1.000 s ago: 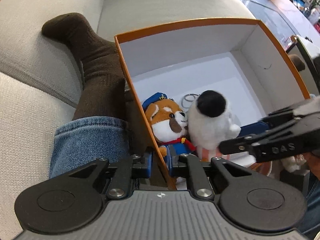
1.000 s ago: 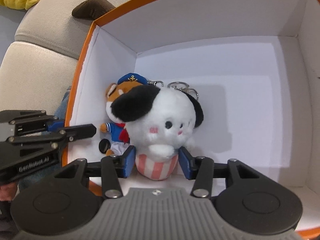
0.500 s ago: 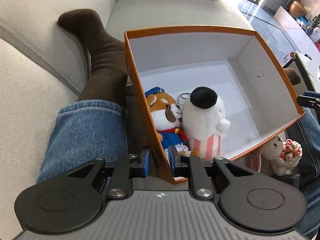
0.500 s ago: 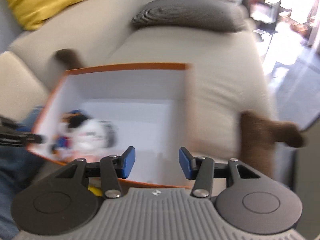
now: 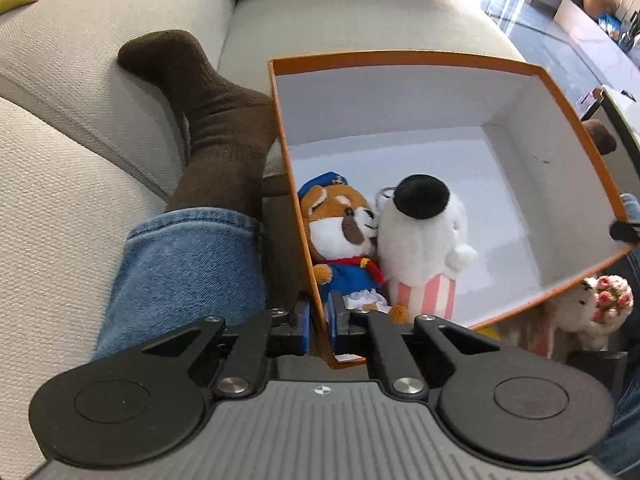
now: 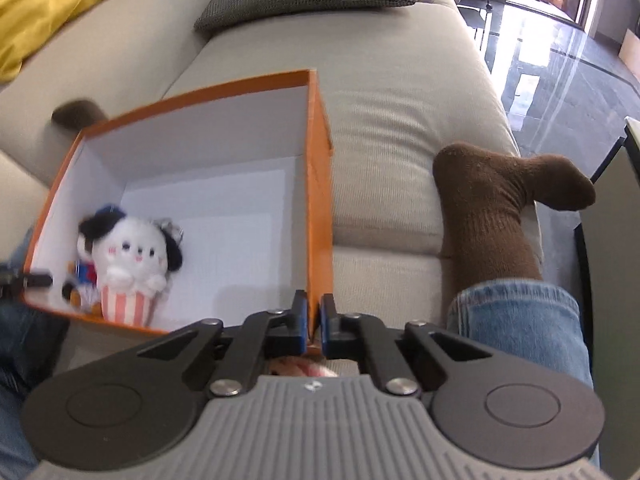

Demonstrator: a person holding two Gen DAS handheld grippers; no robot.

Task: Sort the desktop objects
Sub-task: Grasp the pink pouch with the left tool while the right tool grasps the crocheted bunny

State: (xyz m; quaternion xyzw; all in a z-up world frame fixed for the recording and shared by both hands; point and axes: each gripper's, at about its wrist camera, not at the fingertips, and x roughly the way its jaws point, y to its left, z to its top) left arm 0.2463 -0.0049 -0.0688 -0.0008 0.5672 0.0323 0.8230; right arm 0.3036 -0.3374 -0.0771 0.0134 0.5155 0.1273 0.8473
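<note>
Both grippers clench opposite walls of the orange box (image 5: 472, 60): left gripper (image 5: 319, 322) lower centre, right gripper (image 6: 314, 326) likewise. Lifting evenly should keep the fox plush (image 5: 340, 236) and white dog plush (image 5: 424, 248) from tumbling.

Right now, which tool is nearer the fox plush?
Left. The left tool clamps the orange box wall right beside the fox plush; the right tool grips the opposite wall.

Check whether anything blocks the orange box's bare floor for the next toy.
Nothing visible does. The fox plush and white dog plush sit against one side wall of the orange box; the remaining floor is bare, the top open.
</note>
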